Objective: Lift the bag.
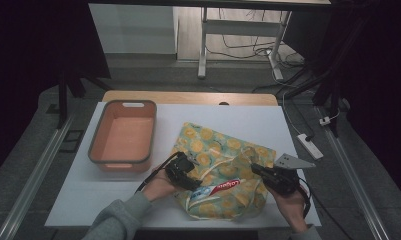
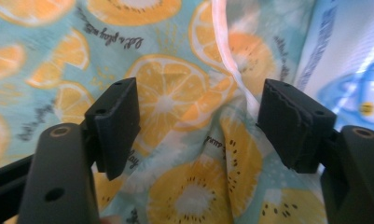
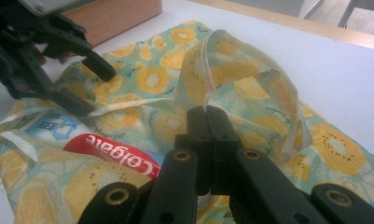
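A cloth bag (image 1: 223, 145) printed with orange and kiwi slices lies on the white table (image 1: 238, 115). A red, white and blue Colgate toothpaste pack (image 1: 220, 188) lies at its near mouth, partly under the fabric. My left gripper (image 1: 192, 176) is open, its jaws wide apart just over the bag's cloth (image 2: 175, 93) and the white drawstring (image 2: 224, 51), beside the pack (image 2: 357, 93). My right gripper (image 3: 208, 114) is shut on the bag's rim (image 3: 231, 60), which stands up in a loop above it. The left gripper (image 3: 93, 88) shows open across the pack (image 3: 114, 149).
An orange tub (image 1: 123, 135) with a grey rim stands empty at the left of the table. A bare white surface lies behind and to the right of the bag. A power strip (image 1: 309, 145) lies on the floor to the right.
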Available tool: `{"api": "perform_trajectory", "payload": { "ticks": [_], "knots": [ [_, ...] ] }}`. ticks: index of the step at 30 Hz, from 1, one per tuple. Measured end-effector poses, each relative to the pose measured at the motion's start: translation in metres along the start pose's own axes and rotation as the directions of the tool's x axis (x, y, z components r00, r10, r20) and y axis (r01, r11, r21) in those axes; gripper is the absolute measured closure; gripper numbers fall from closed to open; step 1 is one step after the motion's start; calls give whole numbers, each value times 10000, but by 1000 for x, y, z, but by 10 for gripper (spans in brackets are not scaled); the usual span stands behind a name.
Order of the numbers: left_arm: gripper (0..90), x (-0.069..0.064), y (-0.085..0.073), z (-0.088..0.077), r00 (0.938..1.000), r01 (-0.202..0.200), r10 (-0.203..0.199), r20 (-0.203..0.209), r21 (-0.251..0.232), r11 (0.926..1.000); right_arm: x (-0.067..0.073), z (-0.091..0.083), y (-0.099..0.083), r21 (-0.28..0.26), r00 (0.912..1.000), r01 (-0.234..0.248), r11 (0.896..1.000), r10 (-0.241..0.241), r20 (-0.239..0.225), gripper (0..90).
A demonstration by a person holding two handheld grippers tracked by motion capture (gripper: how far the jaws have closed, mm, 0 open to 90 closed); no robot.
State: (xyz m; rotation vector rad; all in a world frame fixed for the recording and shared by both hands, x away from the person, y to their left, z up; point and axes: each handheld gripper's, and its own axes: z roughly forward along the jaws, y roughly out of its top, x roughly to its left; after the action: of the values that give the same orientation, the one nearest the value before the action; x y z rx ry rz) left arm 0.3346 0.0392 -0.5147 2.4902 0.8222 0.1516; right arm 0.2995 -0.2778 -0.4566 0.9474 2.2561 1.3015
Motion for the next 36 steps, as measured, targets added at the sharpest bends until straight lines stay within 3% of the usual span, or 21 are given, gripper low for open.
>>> {"api": "perform_trajectory", "payload": {
  "ticks": [1,3,10,12,14,16,18,23,26,30,34,36],
  "knots": [
    [335,0,0,4,10000,-41,41,-29,130,9999,0,0,0,10,10000,6,10000,-6,5,898],
    [396,1,-2,4,9999,86,-87,-84,-44,10000,0,0,0,4,10000,14,10000,-14,20,898],
    [867,4,-9,-3,9998,-198,198,-66,-38,9998,0,0,-1,15,10000,-9,10000,9,57,898],
    [885,3,-13,-7,9995,-305,305,-59,-146,9994,0,-1,-1,22,10000,0,10000,0,73,898],
    [887,4,-18,-21,9998,-197,202,70,-713,9973,0,-2,-1,-8,10000,-32,10000,32,74,898],
    [887,6,-22,-42,9984,31,58,564,-1563,9877,-1,-4,-1,-32,9999,-23,10000,23,140,898],
    [888,8,-26,-64,9975,150,3,713,-2148,9766,-2,-6,0,-116,9998,-39,9999,41,180,898],
    [890,14,-37,-116,9908,627,-142,1348,-3629,9297,-1,-17,9,-475,9998,48,9989,-38,204,900],
    [891,18,-42,-143,9917,709,-176,1272,-4276,9012,1,-29,22,-820,9995,204,9964,-186,237,900],
    [891,26,-46,-167,9897,937,-274,1407,-4903,8665,2,-44,44,-1407,9980,531,9886,-477,415,900],
    [892,33,-47,-193,9865,1199,-324,1603,-5742,8099,0,-57,73,-2051,9957,761,9758,-633,682,900],
    [892,36,-47,-210,9889,1186,-348,1446,-6254,7712,-2,-61,89,-2231,9939,900,9706,-732,826,900]
  ]
}}
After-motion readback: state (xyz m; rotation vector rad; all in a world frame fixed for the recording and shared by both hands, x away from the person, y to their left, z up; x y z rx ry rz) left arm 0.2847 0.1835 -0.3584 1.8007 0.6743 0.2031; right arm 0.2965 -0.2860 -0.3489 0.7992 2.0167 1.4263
